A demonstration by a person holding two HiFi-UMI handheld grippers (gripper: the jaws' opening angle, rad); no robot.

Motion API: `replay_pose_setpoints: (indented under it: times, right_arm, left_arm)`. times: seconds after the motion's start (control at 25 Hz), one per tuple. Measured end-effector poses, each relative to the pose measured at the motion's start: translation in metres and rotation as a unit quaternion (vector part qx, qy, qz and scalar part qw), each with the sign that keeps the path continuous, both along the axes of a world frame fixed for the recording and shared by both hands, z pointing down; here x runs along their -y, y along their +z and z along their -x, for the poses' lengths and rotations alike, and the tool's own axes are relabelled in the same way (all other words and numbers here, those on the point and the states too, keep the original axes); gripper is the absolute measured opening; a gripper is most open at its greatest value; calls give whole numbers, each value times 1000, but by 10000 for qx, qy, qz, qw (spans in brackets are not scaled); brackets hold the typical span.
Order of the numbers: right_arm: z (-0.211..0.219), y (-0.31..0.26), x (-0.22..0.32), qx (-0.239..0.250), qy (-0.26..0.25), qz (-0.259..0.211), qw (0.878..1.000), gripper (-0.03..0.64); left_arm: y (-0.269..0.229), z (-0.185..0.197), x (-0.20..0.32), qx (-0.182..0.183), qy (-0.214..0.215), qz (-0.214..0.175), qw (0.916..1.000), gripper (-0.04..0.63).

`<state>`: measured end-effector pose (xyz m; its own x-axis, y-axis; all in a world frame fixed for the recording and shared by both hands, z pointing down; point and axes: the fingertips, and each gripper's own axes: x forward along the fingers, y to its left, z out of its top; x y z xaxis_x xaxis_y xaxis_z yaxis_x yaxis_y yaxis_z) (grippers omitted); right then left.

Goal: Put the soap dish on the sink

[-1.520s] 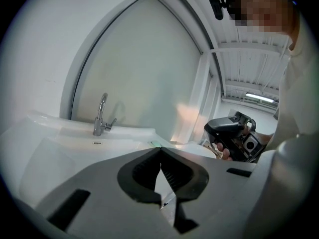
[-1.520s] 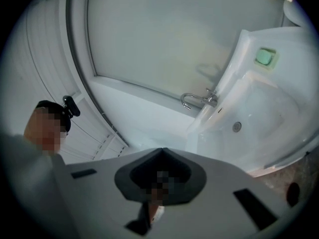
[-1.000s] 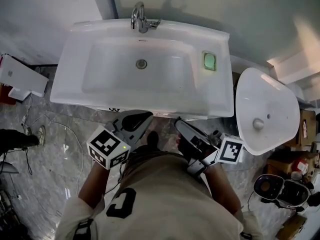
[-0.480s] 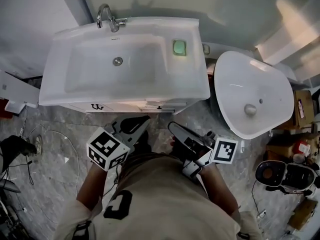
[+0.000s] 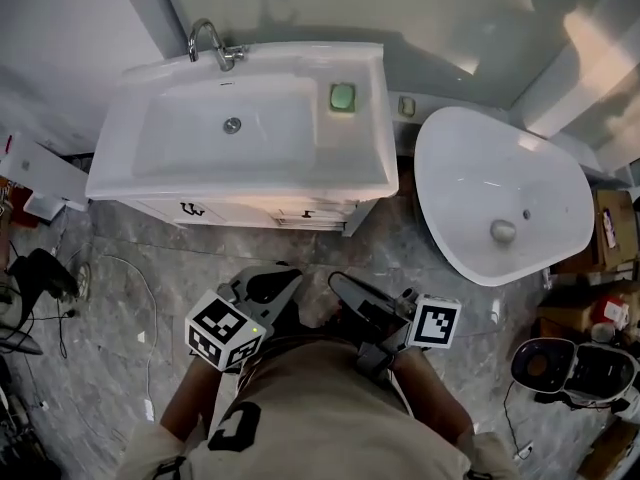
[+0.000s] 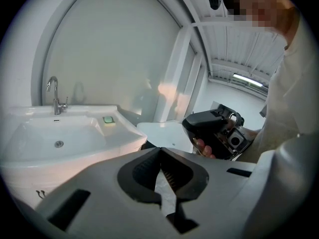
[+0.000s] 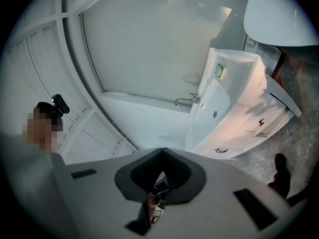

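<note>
A white soap dish point(image 5: 343, 97) holding a green bar rests on the right rim of the white sink point(image 5: 370, 168), beside the basin. It also shows in the left gripper view as the soap dish point(image 6: 108, 119) and in the right gripper view as the soap dish point(image 7: 219, 71). My left gripper point(image 5: 288, 274) is held close to my body over the floor, well short of the sink, shut and empty. My right gripper point(image 5: 336, 281) hangs beside it, also shut with nothing in it. In their own views, the left gripper point(image 6: 160, 149) and right gripper point(image 7: 162, 151) have their jaws meeting.
A chrome faucet point(image 5: 207, 40) stands at the sink's back. A second loose white basin point(image 5: 500, 198) sits to the right of the sink. Cables point(image 5: 120, 268) trail on the marble floor at left; boxes point(image 5: 610, 228) and a round appliance point(image 5: 570, 368) crowd the right.
The sink has drawn farther away and shifted left in the head view. Both grippers have pulled back from its front edge with my body, staying shut.
</note>
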<state>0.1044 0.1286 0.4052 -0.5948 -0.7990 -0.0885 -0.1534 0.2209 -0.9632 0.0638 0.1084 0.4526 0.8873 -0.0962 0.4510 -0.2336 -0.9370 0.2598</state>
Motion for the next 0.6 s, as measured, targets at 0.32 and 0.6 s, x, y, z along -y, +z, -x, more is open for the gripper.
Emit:
replay_pose_setpoints:
  times: [0.32, 0.6]
  right_arm:
    - [22, 2, 7, 66, -332, 93, 9994, 8]
    - [57, 5, 54, -116, -393, 234, 9989, 8]
  left_arm:
    - [-2, 21, 4, 239, -204, -111, 9994, 18]
    - [-4, 57, 55, 196, -236, -262, 9992, 18]
